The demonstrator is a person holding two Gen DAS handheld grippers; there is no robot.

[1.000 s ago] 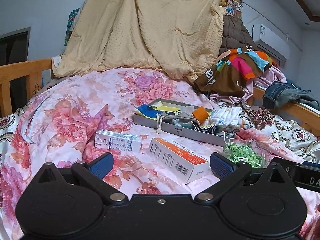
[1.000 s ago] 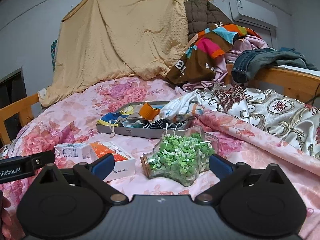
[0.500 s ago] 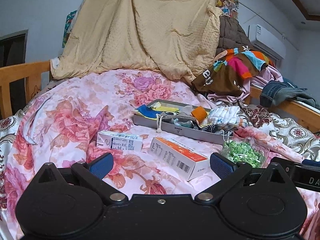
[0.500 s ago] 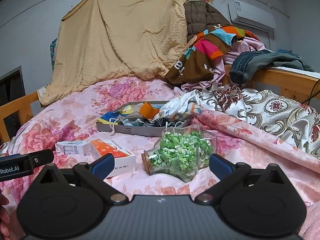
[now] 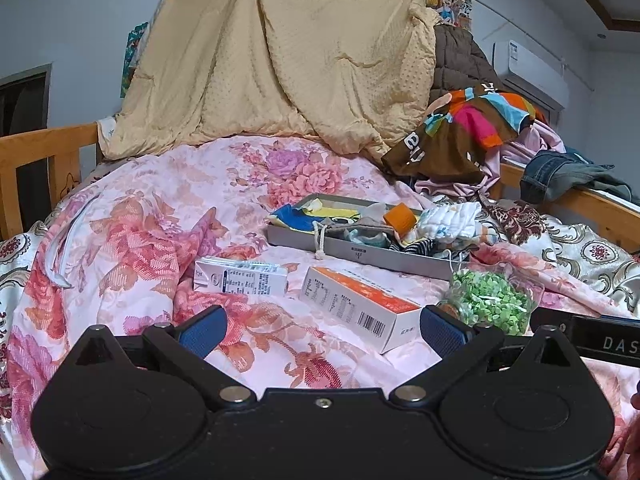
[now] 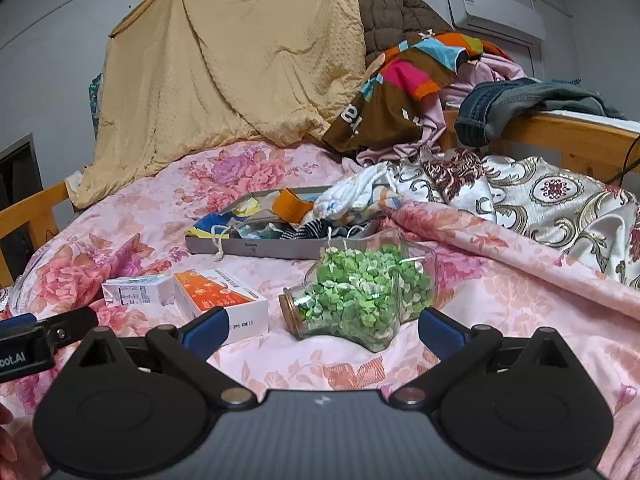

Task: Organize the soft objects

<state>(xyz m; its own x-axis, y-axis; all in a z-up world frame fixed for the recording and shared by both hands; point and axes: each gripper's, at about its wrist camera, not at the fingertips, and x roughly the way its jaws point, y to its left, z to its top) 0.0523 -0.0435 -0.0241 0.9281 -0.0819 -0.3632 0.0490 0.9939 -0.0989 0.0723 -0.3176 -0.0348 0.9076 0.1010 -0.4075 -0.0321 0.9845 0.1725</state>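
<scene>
Since the soft things are what you are sorting, start at the grey tray (image 5: 384, 258) on the bed (image 5: 152, 220): socks and small cloth pieces (image 5: 372, 226) lie heaped in it, a white quilted cloth (image 5: 448, 220) spills over its right end, and a drawstring cord (image 5: 319, 240) hangs over the front wall. That spill suggests the tray is serving as the collecting place, though the heap would fit either a pile waiting to be laid out or one just gathered in; the pictures do not settle which.

Nearer to you than the tray lie the hard things: a white carton (image 5: 240, 278), an orange-and-white box (image 5: 356, 302) and a glass jar of green paper stars (image 6: 360, 292) on its side, mouth toward the boxes. They sit between you and the tray, so any reach to the fabric passes over them.

Your left gripper (image 5: 320, 326) hangs low over the quilt, jaws spread wide and holding nothing, facing the orange box. Your right gripper (image 6: 322, 328) is likewise parted and empty, with the jar straight ahead between its fingers. More clothing (image 6: 404, 92) is piled against the far rail (image 6: 568, 136), well apart from the tray.
</scene>
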